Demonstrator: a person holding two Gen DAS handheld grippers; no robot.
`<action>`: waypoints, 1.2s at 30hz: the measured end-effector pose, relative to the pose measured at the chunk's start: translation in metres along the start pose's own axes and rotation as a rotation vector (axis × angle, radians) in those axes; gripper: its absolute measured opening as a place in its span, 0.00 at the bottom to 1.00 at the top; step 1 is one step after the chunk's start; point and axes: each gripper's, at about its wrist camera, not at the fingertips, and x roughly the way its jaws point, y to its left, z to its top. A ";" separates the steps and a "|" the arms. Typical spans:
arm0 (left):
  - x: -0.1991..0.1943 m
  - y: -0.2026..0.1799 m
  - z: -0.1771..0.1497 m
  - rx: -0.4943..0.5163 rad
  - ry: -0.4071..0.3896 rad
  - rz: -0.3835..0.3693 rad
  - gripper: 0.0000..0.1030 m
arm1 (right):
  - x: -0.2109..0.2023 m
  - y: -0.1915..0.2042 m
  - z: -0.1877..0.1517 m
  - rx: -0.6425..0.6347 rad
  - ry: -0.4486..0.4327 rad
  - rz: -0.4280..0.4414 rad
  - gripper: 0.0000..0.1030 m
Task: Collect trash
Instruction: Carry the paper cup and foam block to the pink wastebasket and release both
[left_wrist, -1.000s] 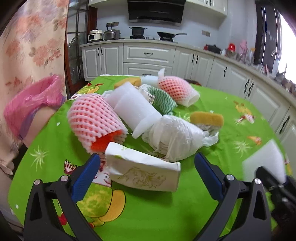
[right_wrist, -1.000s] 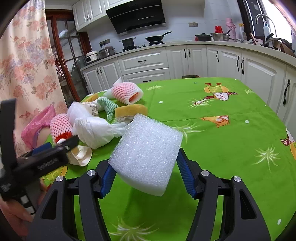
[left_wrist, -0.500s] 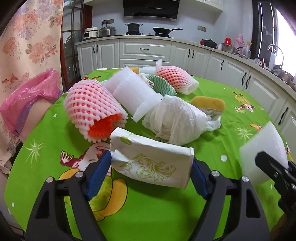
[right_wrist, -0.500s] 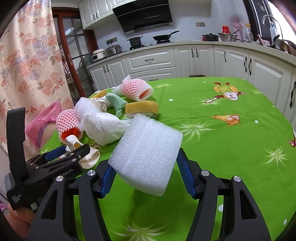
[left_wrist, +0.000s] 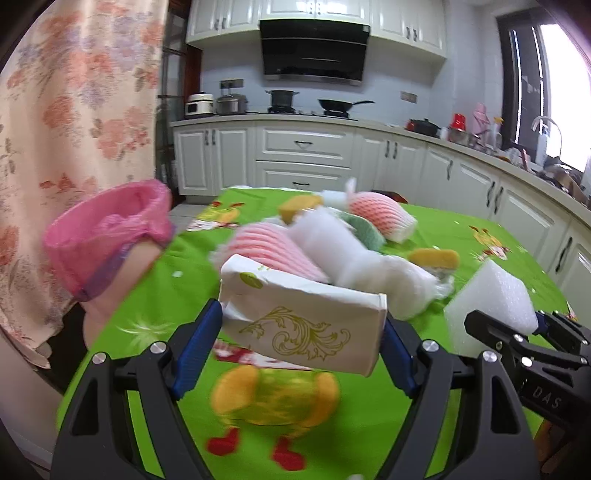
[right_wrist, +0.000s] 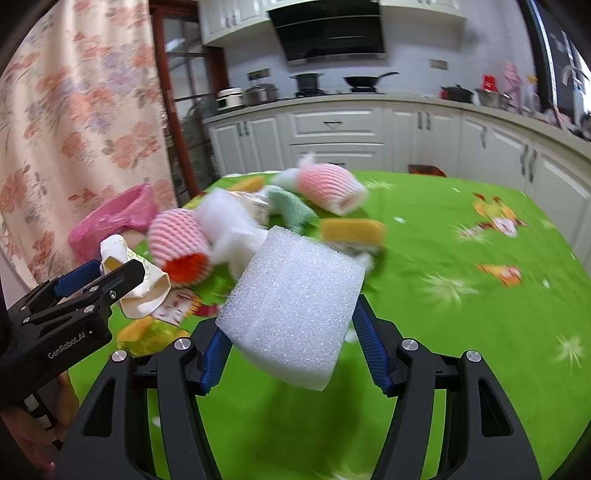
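Lifted off the green tablecloth (left_wrist: 155, 295) since before: white gold-printed paper packet (left_wrist: 306, 325), white foam block (right_wrist: 295, 310).
Clamped endwise in left gripper (left_wrist: 301, 343), right gripper (right_wrist: 291, 349); light, crushable, probably best held gently.

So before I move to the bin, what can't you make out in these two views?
- Pink bin bag, left wrist view: inside hidden by its rim.
- Trash pile, both views: motion-blurred; items behind the white packet are covered.
- White foam block, right wrist view: hides the tablecloth beneath.
- Packet's print: too blurred to read.
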 end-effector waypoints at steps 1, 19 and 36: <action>-0.003 0.009 0.000 -0.002 -0.003 0.007 0.75 | 0.003 0.008 0.005 -0.015 -0.003 0.011 0.57; 0.008 0.196 0.077 -0.118 -0.035 0.208 0.75 | 0.086 0.176 0.093 -0.241 -0.048 0.352 0.58; 0.089 0.323 0.117 -0.198 0.057 0.246 0.76 | 0.205 0.282 0.159 -0.302 0.045 0.486 0.61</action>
